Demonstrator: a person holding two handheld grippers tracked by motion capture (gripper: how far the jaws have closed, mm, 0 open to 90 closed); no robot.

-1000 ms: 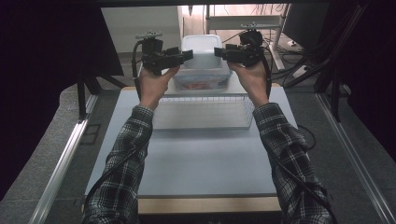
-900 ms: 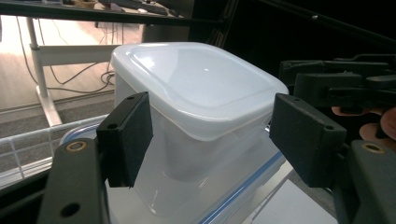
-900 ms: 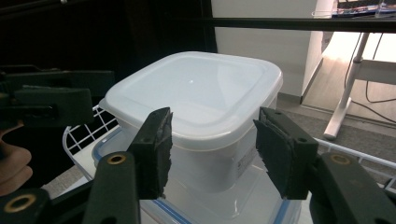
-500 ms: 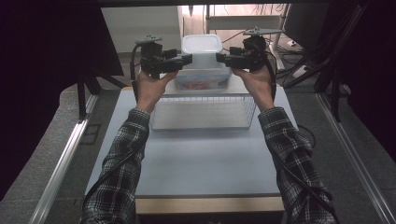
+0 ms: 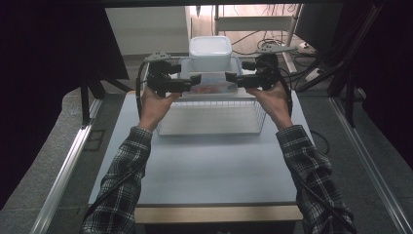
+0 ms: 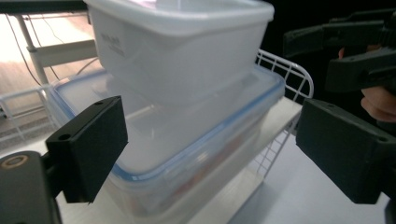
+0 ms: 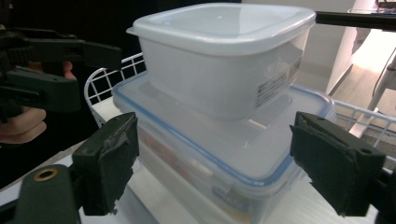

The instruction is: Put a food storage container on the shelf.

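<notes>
Two stacked food containers sit at the far end of the white wire basket (image 5: 212, 117): a flat blue-rimmed container (image 5: 210, 82) below, and a taller white tub (image 5: 210, 50) resting on its lid. Left gripper (image 5: 194, 81) stands at the left end of the blue-rimmed container, right gripper (image 5: 230, 79) at its right end, both pointing inward. Each gripper's jaws have just been opening and now stand apart, released, with a corner of the blue-rimmed container between them and the pads clear of its walls. Both containers keep their lids on.
</notes>
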